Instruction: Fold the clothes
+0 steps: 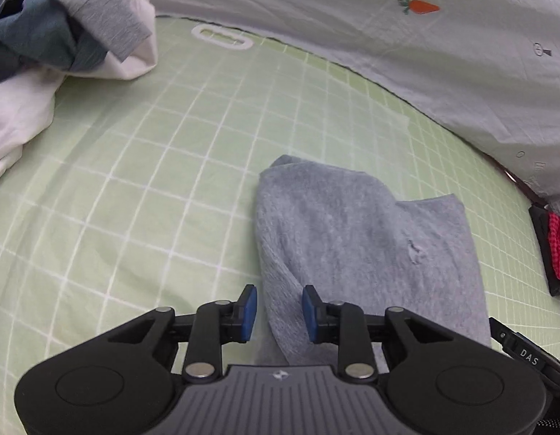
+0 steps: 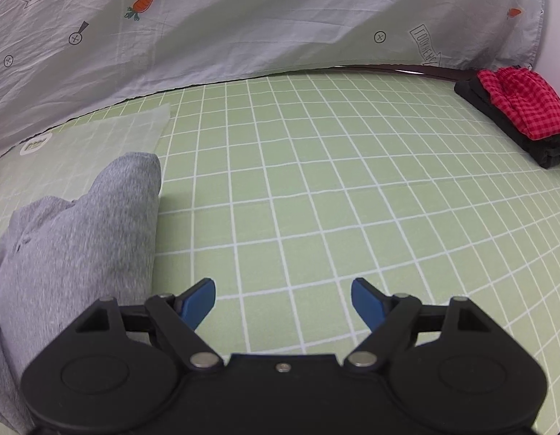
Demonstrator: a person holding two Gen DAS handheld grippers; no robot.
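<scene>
Presently listed: doubled-over grey knit garment [image 1: 352, 239] mid-bedsheet, left gripper [image 1: 279, 308] spread astride its near hem, right gripper [image 2: 283, 304] spread over bare green checked bedsheet [image 2: 316, 181]; further fold or finished, undeterminable.

Each tool [image 1: 279, 313] [image 2: 283, 306] is black, with blue finger pads and silver pivot screws.

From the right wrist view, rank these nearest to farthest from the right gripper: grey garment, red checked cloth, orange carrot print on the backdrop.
1. Grey garment, just left of the right gripper.
2. Red checked cloth, far right on a dark folded item.
3. Carrot print, upper left on the backdrop sheet.
</scene>
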